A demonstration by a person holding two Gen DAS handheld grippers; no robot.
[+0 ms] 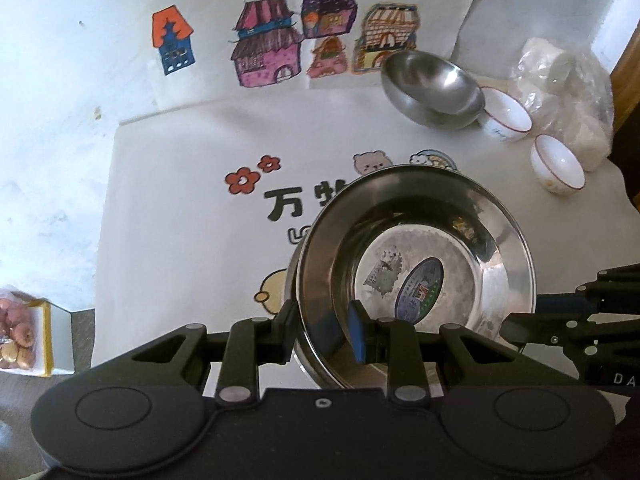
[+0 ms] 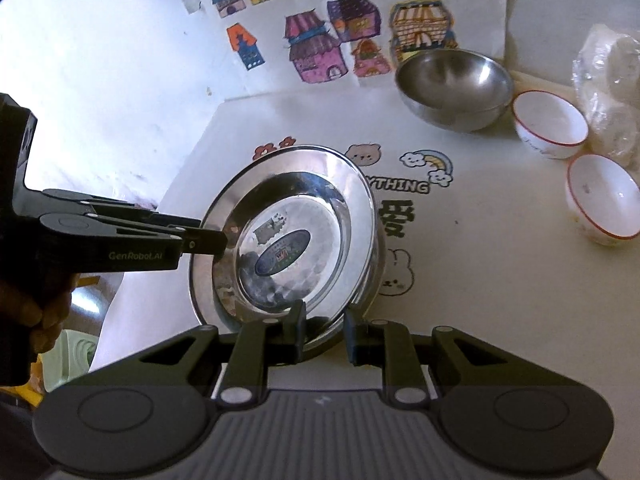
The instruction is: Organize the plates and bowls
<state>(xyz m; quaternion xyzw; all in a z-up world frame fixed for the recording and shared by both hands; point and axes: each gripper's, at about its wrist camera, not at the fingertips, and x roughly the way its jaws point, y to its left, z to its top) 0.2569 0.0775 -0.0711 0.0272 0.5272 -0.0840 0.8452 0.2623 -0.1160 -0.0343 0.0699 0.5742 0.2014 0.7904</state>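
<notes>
A deep stainless steel dish [image 1: 420,248] with a blue oval sticker inside sits over the printed mat, held from two sides. My left gripper [image 1: 323,332] is shut on the dish's near rim in the left wrist view, one finger outside the wall and one inside. My right gripper [image 2: 324,334] is shut on the rim of the same steel dish [image 2: 288,216] at its near edge. In the right wrist view the left gripper [image 2: 218,242] clamps the dish's left rim. The right gripper [image 1: 514,320] shows at the dish's right side. Whether the dish touches the table I cannot tell.
A steel bowl [image 1: 434,88] [image 2: 456,88] stands at the back right. Two white red-rimmed bowls [image 1: 506,114] [image 1: 558,170] sit beside it, with a plastic bag [image 1: 568,80] behind. Drawings of houses [image 1: 272,48] lie at the back. A snack box [image 1: 24,332] is off the table's left.
</notes>
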